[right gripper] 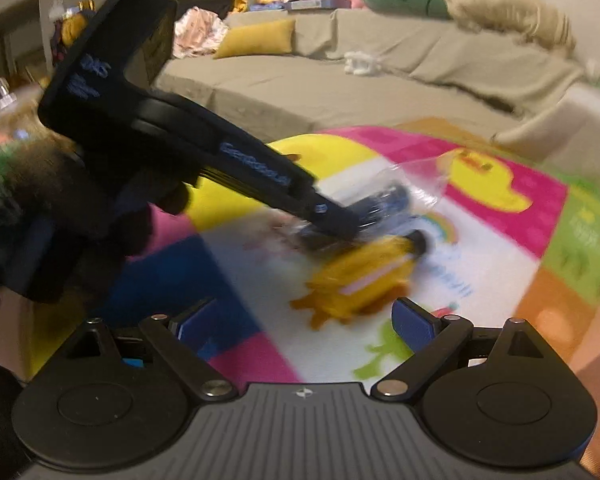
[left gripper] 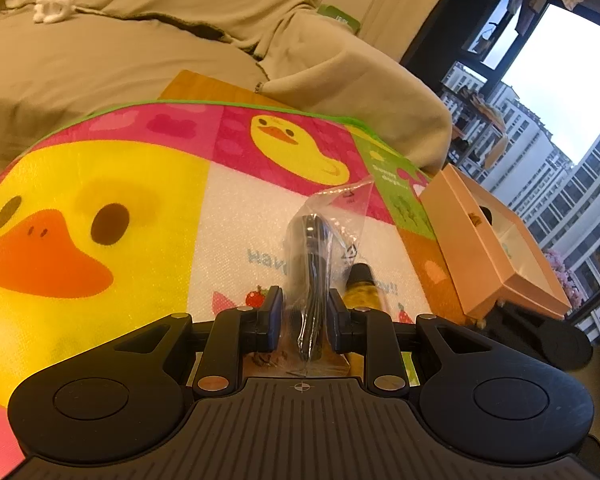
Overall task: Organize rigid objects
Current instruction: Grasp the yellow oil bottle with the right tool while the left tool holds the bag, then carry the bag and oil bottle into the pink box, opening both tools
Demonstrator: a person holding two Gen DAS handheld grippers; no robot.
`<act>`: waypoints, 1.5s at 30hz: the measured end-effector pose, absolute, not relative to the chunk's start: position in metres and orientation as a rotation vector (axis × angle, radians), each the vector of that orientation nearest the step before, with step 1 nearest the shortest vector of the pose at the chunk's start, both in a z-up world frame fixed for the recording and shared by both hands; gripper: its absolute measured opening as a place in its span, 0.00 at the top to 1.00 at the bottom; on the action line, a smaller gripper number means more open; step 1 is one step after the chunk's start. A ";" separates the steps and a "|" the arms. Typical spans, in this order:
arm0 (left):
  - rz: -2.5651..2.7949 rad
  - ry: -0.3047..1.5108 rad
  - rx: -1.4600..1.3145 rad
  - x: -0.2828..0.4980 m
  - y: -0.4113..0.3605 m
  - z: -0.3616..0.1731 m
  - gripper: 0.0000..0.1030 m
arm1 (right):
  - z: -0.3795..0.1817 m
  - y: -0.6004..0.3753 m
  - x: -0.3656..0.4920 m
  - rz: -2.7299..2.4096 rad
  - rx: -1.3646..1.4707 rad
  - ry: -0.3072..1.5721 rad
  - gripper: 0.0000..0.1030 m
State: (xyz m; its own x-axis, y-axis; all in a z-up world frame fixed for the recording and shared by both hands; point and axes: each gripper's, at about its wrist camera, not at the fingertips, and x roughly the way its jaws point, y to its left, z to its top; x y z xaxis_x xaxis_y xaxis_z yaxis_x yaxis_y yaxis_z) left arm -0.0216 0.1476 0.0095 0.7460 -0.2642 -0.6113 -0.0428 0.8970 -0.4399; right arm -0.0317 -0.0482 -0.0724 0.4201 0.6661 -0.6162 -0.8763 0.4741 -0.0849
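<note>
My left gripper [left gripper: 304,320] is clamped on a clear crinkly plastic bag with a dark cable-like bundle inside [left gripper: 316,256], holding it just above the bright duck-patterned play mat [left gripper: 100,200]. My right gripper [right gripper: 304,320] stands wide with nothing between its blue pads, pointed at a small amber-yellow bottle with a black cap [right gripper: 372,272] that lies on the mat near the middle, right beside the bag. In the left wrist view that bottle [left gripper: 362,288] peeks out just right of the bag, and further right an open peach cardboard box [left gripper: 496,248] sits at the mat's edge. Something small seems to lie in it already, though I cannot make out what. I judge the sorting only partly done: the bag is in hand but not placed, and the bottle is not yet picked up.
</note>
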 end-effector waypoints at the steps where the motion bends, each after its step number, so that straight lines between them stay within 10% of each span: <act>1: -0.127 0.724 -0.452 -0.022 0.148 0.009 0.74 | -0.073 -0.048 -0.030 0.974 -0.443 0.548 0.09; 25: -0.135 0.735 -0.307 -0.023 0.157 0.016 0.73 | -0.064 -0.031 0.016 0.927 -0.344 0.639 0.23; 27: -0.135 0.729 -0.238 -0.020 0.144 0.016 0.72 | -0.060 -0.046 0.007 0.898 -0.319 0.647 0.52; 30: -0.135 0.724 -0.106 -0.017 0.120 0.017 0.71 | -0.052 -0.076 -0.005 0.866 -0.268 0.683 0.65; 34: -0.155 0.725 0.043 -0.017 0.089 0.016 0.71 | -0.049 -0.106 -0.027 0.814 -0.295 0.620 0.61; 37: -0.186 0.750 0.000 -0.017 0.083 0.017 0.72 | -0.051 -0.116 -0.041 0.800 -0.333 0.610 0.29; 45: -0.266 0.770 -0.062 -0.029 0.063 0.015 0.72 | -0.065 -0.133 -0.054 0.803 -0.315 0.653 0.26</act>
State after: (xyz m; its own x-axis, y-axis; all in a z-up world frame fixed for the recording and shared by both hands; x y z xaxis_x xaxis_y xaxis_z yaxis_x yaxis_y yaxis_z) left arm -0.0293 0.0634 0.0154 0.6863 -0.2604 -0.6791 0.2151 0.9646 -0.1525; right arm -0.0536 -0.1332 -0.0646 0.5146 0.5622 -0.6474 -0.7485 0.6628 -0.0193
